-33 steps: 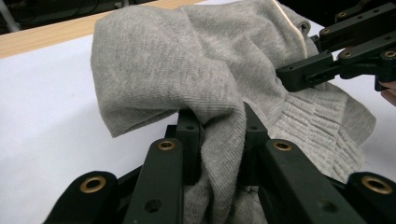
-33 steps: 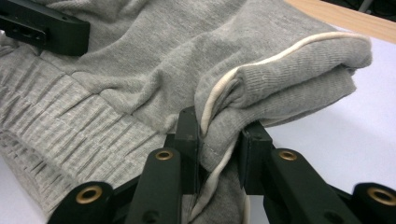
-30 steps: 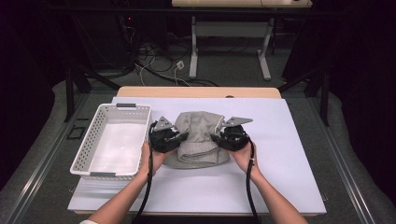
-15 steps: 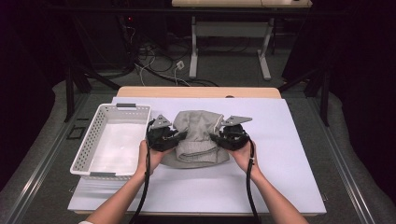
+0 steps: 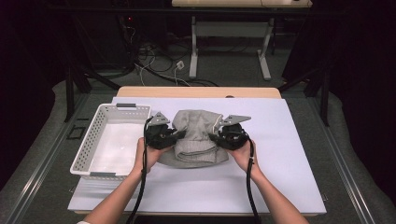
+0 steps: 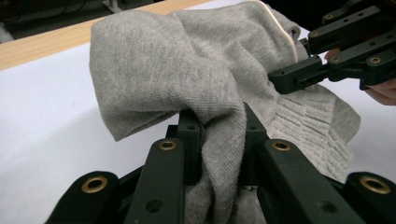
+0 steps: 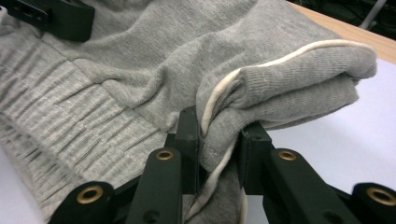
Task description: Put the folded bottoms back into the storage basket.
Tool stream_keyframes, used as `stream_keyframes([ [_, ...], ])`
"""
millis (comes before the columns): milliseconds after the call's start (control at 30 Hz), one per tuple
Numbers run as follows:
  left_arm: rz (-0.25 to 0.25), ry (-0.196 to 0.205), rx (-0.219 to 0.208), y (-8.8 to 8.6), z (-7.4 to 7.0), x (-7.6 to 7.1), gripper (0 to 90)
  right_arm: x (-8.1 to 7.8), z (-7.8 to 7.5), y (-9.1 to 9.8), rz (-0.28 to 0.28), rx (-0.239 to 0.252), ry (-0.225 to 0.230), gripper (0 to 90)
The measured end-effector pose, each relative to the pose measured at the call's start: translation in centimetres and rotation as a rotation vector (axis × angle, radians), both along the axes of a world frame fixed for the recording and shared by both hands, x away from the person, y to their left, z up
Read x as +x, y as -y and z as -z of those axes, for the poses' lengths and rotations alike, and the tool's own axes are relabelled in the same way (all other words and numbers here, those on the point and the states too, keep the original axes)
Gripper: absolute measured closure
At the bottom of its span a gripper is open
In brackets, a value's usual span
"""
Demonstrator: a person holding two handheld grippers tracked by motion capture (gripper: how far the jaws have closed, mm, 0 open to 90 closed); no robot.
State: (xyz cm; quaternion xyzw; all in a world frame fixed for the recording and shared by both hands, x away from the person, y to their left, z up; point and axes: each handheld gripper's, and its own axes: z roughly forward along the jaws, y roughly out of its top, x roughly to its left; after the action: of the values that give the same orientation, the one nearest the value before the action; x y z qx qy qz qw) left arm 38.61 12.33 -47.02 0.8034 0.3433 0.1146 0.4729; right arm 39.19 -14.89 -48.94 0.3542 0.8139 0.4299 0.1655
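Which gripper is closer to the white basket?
The left gripper, pinching the grey cloth, sits right beside the basket. The right gripper is across the cloth.

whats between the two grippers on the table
The grey garment, bunched up; the left gripper and right gripper each pinch a side of it, seen in the high view.

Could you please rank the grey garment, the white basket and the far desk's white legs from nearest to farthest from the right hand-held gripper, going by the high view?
1. Grey garment: clamped in the right hand-held gripper.
2. White basket: left, past the garment.
3. Desk legs: far back, on the floor.
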Motion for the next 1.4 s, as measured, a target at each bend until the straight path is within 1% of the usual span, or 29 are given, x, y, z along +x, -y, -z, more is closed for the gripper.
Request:
stream_keyframes([
  [67, -0.001, 0.000, -0.003, 0.0, 0.0, -0.1, 77.0, -0.1, -0.1, 0.0, 0.001, 0.005, 0.000, 73.5],
  [133, -0.001, -0.004, 0.003, 0.0, 0.1, -0.1, 77.0, -0.1, -0.1, 0.0, -0.001, -0.006, 0.002, 73.5],
  [300, 0.004, -0.004, 0.005, -0.1, 0.0, 0.0, 77.1, -0.2, -0.3, 0.0, -0.004, -0.005, 0.004, 73.6],
  [367, 0.009, -0.004, 0.013, -0.1, 0.0, 0.0, 77.1, 0.0, -0.4, 0.0, -0.008, -0.006, 0.004, 73.7],
  [533, -0.001, 0.000, 0.011, -0.3, -0.2, 0.0, 77.3, 0.2, -0.8, -0.3, -0.010, -0.014, 0.004, 73.7],
  [567, 0.001, 0.003, 0.016, -0.4, -0.3, 0.0, 77.2, 0.2, -0.9, -0.3, -0.012, -0.016, 0.005, 73.7],
  [733, -0.014, 0.004, 0.001, -0.9, -0.5, 0.1, 77.3, 0.3, -1.3, -0.6, -0.016, -0.011, 0.012, 73.7],
  [833, -0.011, -0.001, -0.009, -1.2, -0.7, 0.3, 77.3, 0.6, -1.7, -0.9, -0.028, -0.012, 0.014, 73.7],
  [867, -0.011, 0.002, -0.010, -1.3, -0.8, 0.3, 77.3, 0.6, -1.9, -0.9, -0.026, -0.011, 0.010, 73.7],
  [967, -0.007, 0.005, -0.007, -1.4, -1.1, 0.2, 77.3, 0.5, -2.2, -1.1, -0.032, -0.017, 0.025, 73.8],
  [1033, -0.004, 0.011, -0.007, -1.5, -1.2, 0.2, 77.3, 0.5, -2.3, -1.1, -0.032, -0.015, 0.027, 73.8],
  [1333, -0.015, 0.006, 0.010, -1.7, -1.2, 0.3, 77.4, 0.5, -2.3, -1.4, -0.032, -0.012, 0.034, 73.8],
  [1400, -0.015, 0.002, 0.002, -1.9, -1.2, 0.4, 77.4, 0.6, -2.3, -1.5, -0.035, -0.009, 0.031, 73.8],
])
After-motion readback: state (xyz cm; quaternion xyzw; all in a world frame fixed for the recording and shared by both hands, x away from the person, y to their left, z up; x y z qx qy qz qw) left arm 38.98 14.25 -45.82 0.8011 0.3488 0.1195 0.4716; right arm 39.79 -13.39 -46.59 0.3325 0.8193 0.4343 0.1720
